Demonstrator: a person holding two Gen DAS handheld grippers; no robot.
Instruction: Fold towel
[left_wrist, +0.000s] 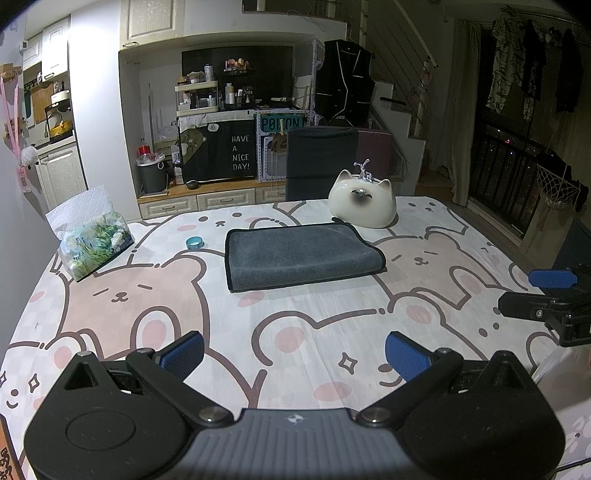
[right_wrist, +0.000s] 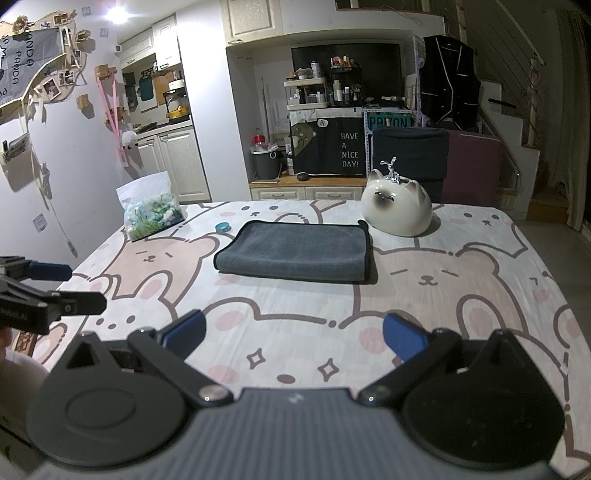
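The surface, covered in a cloth printed with bears and rabbits, fills most of both views, and the broad near half of it lies bare between the claws and the towel. The towel sits toward the far middle as a thick, neat grey rectangle, already doubled over with a rounded fold along one long side and a dark hem showing along the others. Judged from that shape, the folding looks largely done; whether one more fold is wanted cannot be told from these views, since the number of layers is hard to read at this range.

Behind the towel's far right corner stands a white cat-shaped ornament, just beside the towel and perhaps touching it, so that corner has little room. A bag of greenery sits well apart toward the far left edge, and a small teal ring lies near the towel's far left corner. The surface's right edge drops away to the floor not far from the ornament.

The left claw hangs over the near part of the surface, spread wide and holding nothing. The right claw hangs likewise, wide open and empty, well short of the towel.
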